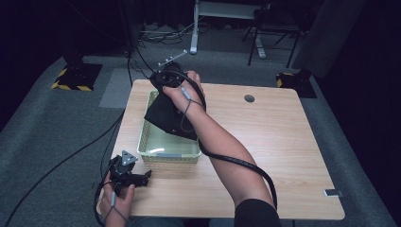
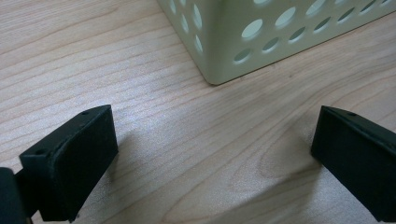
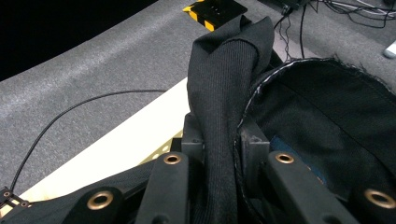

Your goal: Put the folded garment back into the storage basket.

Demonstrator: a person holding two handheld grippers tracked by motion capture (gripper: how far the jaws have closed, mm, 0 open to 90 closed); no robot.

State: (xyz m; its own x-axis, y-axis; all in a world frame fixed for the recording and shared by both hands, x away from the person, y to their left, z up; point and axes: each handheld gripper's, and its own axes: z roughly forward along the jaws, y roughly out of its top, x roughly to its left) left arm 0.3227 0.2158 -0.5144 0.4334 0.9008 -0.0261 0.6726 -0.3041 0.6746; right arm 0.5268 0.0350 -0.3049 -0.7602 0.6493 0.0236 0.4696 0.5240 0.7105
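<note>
While right gripper (image 1: 166, 78) lifts black cloth (image 1: 168, 116) over the perforated basket (image 1: 170, 152), left gripper (image 1: 142, 178) idles at the near-left table (image 1: 283, 142) edge.
High view: cloth hangs from the raised gripper, lower edge inside basket; jaw gap hidden by the hand. Left gripper view: jaws wide apart, nothing held, basket corner (image 2: 219, 42) just ahead on woodgrain. Right gripper view: jaws clamped tight on a ribbed fold (image 3: 224, 93); hemmed opening beside it, garment type unclear.

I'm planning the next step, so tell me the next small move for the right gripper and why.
Probably lower the black cloth further into the basket, then open. The right gripper is shut on a fold of it, and the cloth hangs over the basket's far end, only partly inside. The left gripper rests open on the table.
</note>
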